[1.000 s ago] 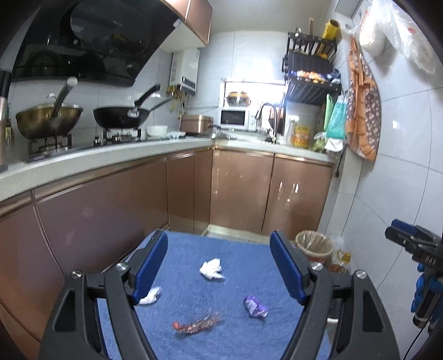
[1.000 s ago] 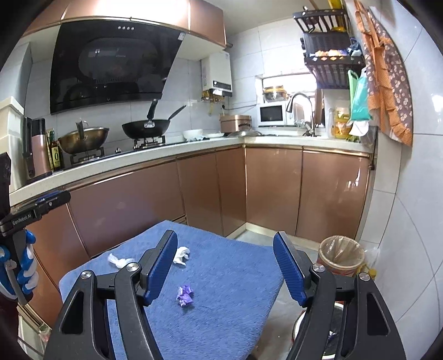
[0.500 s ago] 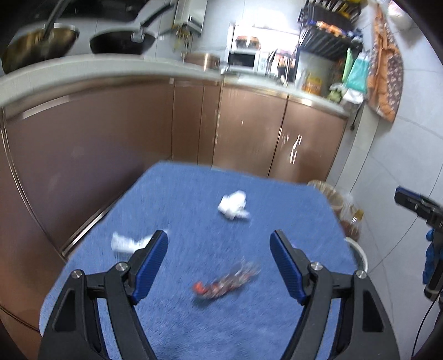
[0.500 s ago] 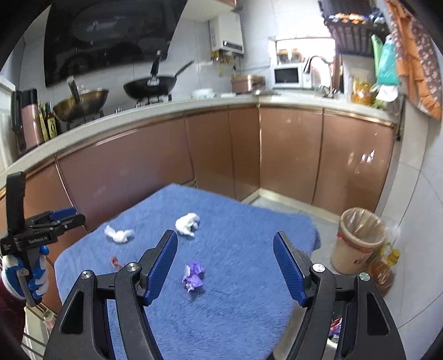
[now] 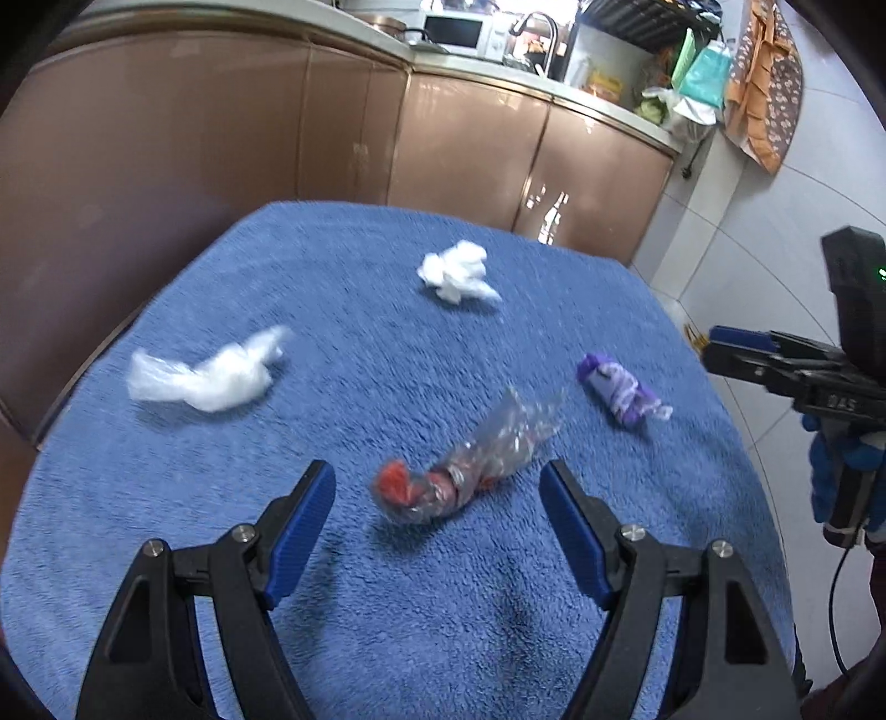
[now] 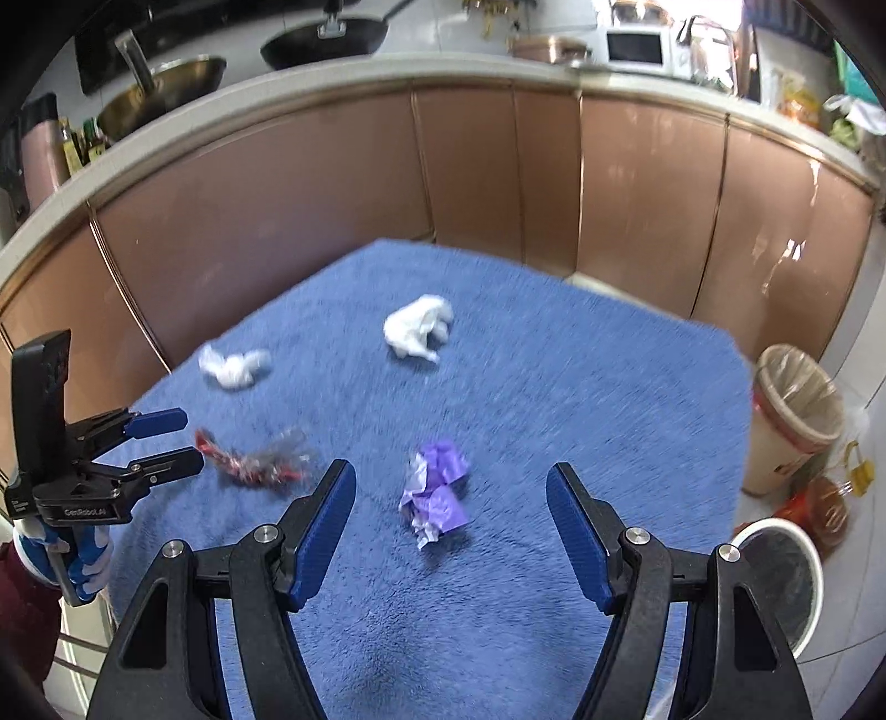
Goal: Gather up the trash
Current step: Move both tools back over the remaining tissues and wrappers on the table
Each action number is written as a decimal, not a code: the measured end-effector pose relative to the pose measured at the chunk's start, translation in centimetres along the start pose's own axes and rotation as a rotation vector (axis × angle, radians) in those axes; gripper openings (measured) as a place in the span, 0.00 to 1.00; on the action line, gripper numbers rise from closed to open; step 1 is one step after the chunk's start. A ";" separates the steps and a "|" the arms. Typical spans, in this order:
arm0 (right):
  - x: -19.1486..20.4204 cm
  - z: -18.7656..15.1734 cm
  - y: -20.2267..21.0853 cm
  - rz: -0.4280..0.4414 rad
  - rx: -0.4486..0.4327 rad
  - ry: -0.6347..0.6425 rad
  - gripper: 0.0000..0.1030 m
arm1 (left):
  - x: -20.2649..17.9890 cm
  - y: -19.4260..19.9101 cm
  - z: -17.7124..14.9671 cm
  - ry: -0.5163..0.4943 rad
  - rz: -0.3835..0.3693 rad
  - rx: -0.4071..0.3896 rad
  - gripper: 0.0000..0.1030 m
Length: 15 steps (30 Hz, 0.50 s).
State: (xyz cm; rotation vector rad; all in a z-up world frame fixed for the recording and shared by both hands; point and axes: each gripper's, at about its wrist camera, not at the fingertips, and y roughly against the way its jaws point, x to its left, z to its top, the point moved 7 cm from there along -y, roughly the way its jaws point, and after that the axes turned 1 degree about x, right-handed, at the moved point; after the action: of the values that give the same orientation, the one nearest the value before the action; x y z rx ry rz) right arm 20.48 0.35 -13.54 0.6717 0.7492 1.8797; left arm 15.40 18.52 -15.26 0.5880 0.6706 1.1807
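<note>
Several bits of trash lie on a blue cloth-covered table point(image 5: 387, 637) point(image 6: 581, 376). A clear and red wrapper point(image 5: 465, 471) point(image 6: 255, 457) lies just ahead of my open left gripper point(image 5: 437, 498), between its jaws' lines but untouched. A crumpled purple wrapper point(image 6: 434, 490) point(image 5: 620, 390) sits ahead of my open right gripper point(image 6: 451, 498), also untouched. Farther off lie a white tissue ball point(image 5: 457, 271) point(image 6: 418, 332) and a crumpled clear plastic scrap point(image 5: 205, 374) point(image 6: 235, 368). Each gripper shows at the other view's edge: the left gripper point(image 6: 166, 440), the right gripper point(image 5: 736, 346).
Brown kitchen cabinets point(image 6: 498, 183) wrap round behind the table. A bin lined with a bag point(image 6: 792, 410) stands on the floor to the right, a white bucket point(image 6: 781, 576) nearer, and an oil bottle point(image 6: 825, 498) between them. Pans sit on the stove point(image 6: 326, 44).
Both grippers have come down and tilted toward the table. The trash now looms larger, with the red wrapper before the left jaws and the purple one before the right jaws.
</note>
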 end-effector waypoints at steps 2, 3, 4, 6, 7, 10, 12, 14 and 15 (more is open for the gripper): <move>0.1 -0.3 -1.2 0.011 0.024 -0.008 0.69 | 0.0 -0.8 -0.2 0.002 -0.019 0.016 0.72; 0.1 -0.4 -1.7 0.015 0.033 -0.010 0.69 | -0.1 -1.1 -0.3 0.001 -0.027 0.021 0.72; 0.2 -0.4 -2.2 0.019 0.042 -0.011 0.69 | -0.2 -1.4 -0.3 -0.002 -0.034 0.023 0.71; 0.4 -0.4 -3.0 0.024 0.055 -0.005 0.69 | -0.3 -1.8 -0.3 -0.004 -0.049 0.029 0.66; 0.6 -0.5 -3.4 0.028 0.064 -0.001 0.69 | -0.3 -2.1 -0.2 -0.001 -0.061 0.034 0.62; 0.6 -0.6 -4.3 0.038 0.082 0.004 0.68 | -0.5 -2.7 -0.4 0.002 -0.080 0.048 0.50; 0.7 -0.7 -4.8 0.043 0.091 0.005 0.67 | -0.6 -3.1 -0.6 0.004 -0.094 0.060 0.44; 0.7 -0.9 -5.2 0.046 0.101 0.008 0.66 | -0.9 -3.5 -0.8 -0.001 -0.102 0.071 0.40; 0.7 -1.0 -5.4 0.047 0.106 0.009 0.65 | -1.0 -3.6 -0.9 -0.005 -0.103 0.075 0.37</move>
State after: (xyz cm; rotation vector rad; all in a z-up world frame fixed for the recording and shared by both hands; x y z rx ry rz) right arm 22.62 2.65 -18.10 0.7538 0.8503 1.8963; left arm 16.72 16.59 -18.30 0.6120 0.7355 1.0611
